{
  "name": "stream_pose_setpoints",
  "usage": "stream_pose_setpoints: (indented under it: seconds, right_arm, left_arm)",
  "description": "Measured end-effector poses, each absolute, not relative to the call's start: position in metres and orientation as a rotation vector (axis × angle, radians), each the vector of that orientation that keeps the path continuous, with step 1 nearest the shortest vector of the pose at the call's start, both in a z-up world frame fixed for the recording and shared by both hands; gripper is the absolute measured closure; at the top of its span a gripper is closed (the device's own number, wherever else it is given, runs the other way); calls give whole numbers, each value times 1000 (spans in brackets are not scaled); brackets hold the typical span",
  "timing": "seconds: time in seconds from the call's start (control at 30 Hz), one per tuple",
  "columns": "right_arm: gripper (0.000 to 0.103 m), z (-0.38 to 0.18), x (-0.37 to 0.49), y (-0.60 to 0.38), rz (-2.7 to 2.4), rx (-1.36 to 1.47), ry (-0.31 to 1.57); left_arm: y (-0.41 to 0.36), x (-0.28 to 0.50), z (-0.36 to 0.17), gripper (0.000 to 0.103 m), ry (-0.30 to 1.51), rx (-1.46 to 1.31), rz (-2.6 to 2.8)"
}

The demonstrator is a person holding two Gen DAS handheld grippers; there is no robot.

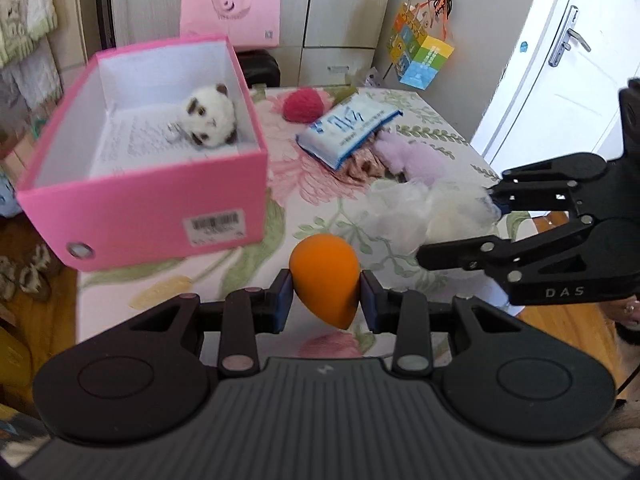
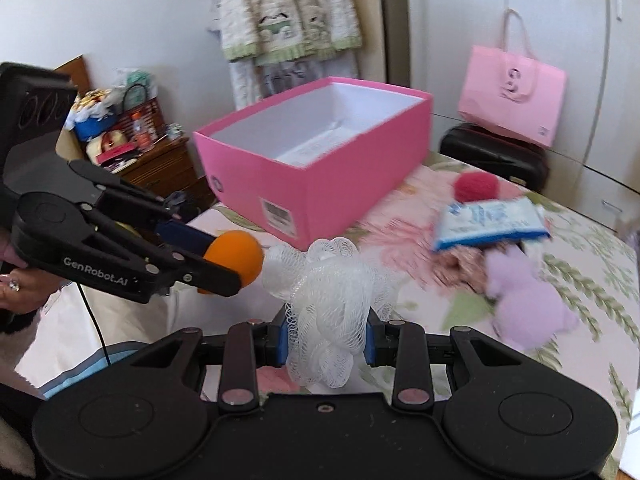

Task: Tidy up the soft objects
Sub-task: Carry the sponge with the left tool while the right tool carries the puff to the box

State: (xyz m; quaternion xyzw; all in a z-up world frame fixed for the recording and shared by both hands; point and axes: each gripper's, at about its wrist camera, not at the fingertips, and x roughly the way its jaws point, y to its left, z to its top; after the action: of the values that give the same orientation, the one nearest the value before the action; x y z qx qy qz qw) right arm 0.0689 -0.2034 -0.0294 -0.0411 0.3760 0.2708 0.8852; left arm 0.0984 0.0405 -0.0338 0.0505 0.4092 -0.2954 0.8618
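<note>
My left gripper (image 1: 325,298) is shut on an orange egg-shaped sponge (image 1: 325,280), held above the floral bedspread (image 1: 320,184). From the right wrist view that same sponge (image 2: 234,258) hangs at the left, in the left gripper (image 2: 224,260). My right gripper (image 2: 326,338) is shut on a white mesh bath puff (image 2: 330,312), also lifted off the bed; the left wrist view shows the puff (image 1: 420,212) beside the right gripper (image 1: 480,220). An open pink box (image 1: 160,184) stands ahead on the left with a white and brown plush (image 1: 210,118) inside.
On the bed beyond lie a red woolly ball (image 1: 303,105), a blue and white tissue pack (image 1: 348,130), a brownish cloth (image 1: 362,166) and a lilac plush (image 1: 420,158). A pink paper bag (image 1: 231,10) stands behind. A white door (image 1: 560,60) is at the right.
</note>
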Motion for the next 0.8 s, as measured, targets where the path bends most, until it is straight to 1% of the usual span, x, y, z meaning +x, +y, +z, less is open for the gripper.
stream_pose_setpoints:
  seconds: [0.3, 0.47, 0.6, 0.8]
  right_arm:
    - [65, 4, 89, -156, 650, -124, 746]
    - [65, 23, 109, -138, 678, -115, 705]
    - [65, 30, 130, -128, 677, -111, 643]
    - [65, 28, 186, -116, 694, -107, 619]
  left_arm:
    - [66, 113, 2, 68, 821, 150, -601]
    - [84, 130, 22, 68, 762, 148, -570]
    - [96, 151, 23, 68, 719, 97, -547]
    - [110, 205, 15, 68, 670, 40, -475]
